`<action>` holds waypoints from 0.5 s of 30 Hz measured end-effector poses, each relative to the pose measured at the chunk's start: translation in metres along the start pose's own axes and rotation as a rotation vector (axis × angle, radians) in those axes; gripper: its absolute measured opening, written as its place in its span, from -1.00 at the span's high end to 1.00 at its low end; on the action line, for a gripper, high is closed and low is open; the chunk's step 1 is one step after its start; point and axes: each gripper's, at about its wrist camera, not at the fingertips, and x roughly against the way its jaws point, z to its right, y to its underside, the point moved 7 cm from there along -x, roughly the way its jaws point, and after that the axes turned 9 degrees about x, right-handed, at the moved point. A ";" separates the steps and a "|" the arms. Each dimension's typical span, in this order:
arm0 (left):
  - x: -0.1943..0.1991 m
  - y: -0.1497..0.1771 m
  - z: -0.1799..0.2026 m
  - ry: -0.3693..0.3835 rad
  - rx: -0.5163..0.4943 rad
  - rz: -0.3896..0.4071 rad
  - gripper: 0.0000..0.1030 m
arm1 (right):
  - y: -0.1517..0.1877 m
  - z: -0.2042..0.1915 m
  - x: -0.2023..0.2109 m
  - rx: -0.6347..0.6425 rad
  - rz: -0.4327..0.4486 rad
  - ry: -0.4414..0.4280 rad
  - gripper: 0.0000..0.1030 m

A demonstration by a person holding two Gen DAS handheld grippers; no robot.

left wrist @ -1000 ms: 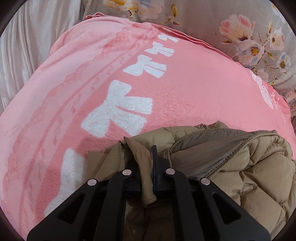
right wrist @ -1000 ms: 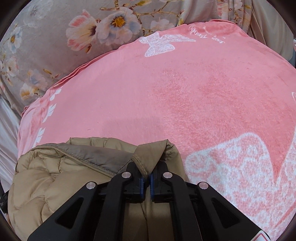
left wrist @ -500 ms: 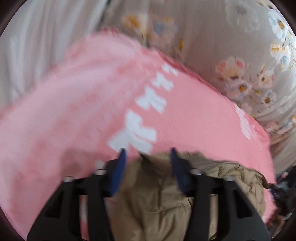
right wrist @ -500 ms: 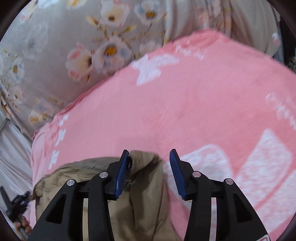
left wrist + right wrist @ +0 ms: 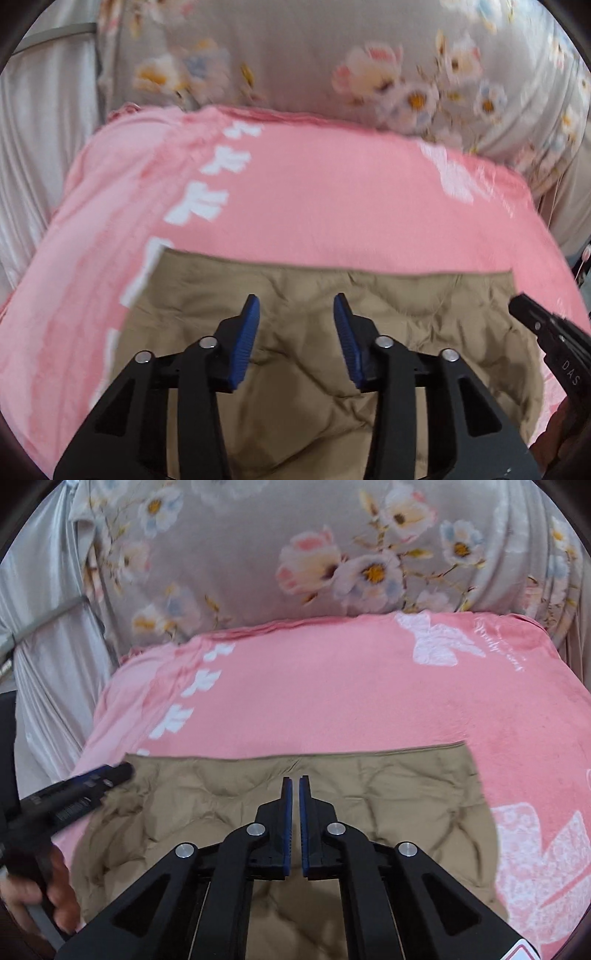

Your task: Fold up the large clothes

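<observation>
The right claw (image 5: 295,781), jaws closed on nothing, hangs above a tan quilted coat (image 5: 388,794) lying flat on a pink blanket (image 5: 332,701), with the left claw (image 5: 110,773) over the coat's left edge.

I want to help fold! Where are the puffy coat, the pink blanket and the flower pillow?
puffy coat (image 5: 388,786), right wrist view, quilted top.
pink blanket (image 5: 314,701), right wrist view, plain middle.
flower pillow (image 5: 258,535), right wrist view, grey cloth.
</observation>
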 end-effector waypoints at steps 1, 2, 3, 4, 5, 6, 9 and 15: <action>-0.017 0.009 0.007 -0.004 -0.004 -0.031 0.29 | 0.003 -0.003 -0.011 0.015 -0.019 0.008 0.98; -0.023 0.015 0.009 -0.009 -0.003 -0.044 0.31 | 0.007 -0.004 -0.021 0.019 -0.043 0.005 0.99; -0.031 0.019 0.010 -0.021 -0.007 -0.050 0.31 | 0.011 -0.004 -0.029 0.019 -0.059 0.005 0.99; -0.038 0.021 0.011 -0.041 -0.012 -0.042 0.30 | 0.016 -0.003 -0.038 0.022 -0.079 0.012 1.00; -0.042 0.023 0.011 -0.049 -0.016 -0.041 0.30 | 0.022 0.000 -0.046 0.023 -0.092 0.022 1.00; -0.044 0.023 0.011 -0.049 -0.013 -0.044 0.30 | 0.026 0.002 -0.052 0.016 -0.100 0.023 1.00; -0.055 0.028 0.007 -0.047 0.008 -0.057 0.30 | 0.035 0.005 -0.060 0.006 -0.118 0.023 1.00; -0.067 0.034 0.009 -0.078 -0.016 -0.035 0.30 | 0.045 0.001 -0.074 0.042 -0.125 0.052 1.00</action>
